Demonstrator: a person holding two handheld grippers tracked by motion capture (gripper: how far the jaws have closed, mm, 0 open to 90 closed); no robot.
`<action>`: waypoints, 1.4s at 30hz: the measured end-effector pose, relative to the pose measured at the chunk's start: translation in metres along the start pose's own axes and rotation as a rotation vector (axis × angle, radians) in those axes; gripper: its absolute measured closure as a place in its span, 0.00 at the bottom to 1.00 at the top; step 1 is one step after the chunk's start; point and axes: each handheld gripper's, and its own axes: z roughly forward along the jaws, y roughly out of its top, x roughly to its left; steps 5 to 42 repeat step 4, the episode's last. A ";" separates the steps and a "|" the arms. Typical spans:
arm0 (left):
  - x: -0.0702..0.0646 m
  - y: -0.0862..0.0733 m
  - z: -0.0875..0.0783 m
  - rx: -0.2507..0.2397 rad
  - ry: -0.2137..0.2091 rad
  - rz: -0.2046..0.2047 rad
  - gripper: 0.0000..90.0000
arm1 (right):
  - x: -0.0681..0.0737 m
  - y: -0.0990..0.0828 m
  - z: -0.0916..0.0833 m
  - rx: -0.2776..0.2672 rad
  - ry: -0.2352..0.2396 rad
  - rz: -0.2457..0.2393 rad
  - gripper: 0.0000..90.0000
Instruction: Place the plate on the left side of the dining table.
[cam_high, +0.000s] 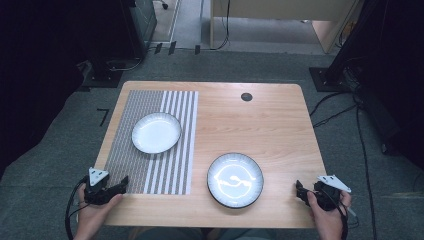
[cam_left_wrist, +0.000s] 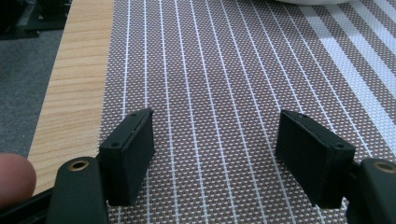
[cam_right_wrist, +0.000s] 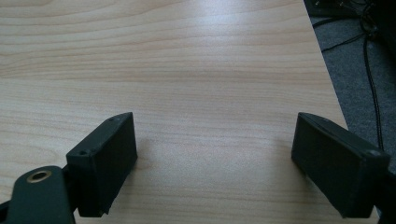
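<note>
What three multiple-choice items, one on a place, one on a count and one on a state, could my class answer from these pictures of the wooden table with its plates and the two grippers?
1. Where does the white round plate farther from the person stand?
A. on the striped woven placemat
B. on the bare wooden table
C. on the grey floor

2. How many plates are on the table?
A. one
B. two
C. three

3. How do the jaws of the left gripper stand?
A. clamped on a plate
B. open with nothing between them
C. closed on a spoon

Answers: 1 A, the high view shows it on the placement mat; 2 B, a dark-rimmed round plate sits on bare wood beside the first; 3 B, the left gripper view shows only placemat between the jaws.
</note>
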 end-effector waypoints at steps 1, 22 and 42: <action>0.000 0.000 0.000 0.000 0.000 0.000 0.31 | 0.000 0.000 0.000 0.001 -0.001 0.000 0.15; 0.000 0.000 0.000 -0.001 0.001 0.000 0.31 | 0.000 0.000 0.000 0.002 -0.002 0.001 0.15; 0.000 0.000 0.000 -0.001 0.001 0.000 0.31 | 0.000 0.000 0.000 0.002 -0.002 0.001 0.15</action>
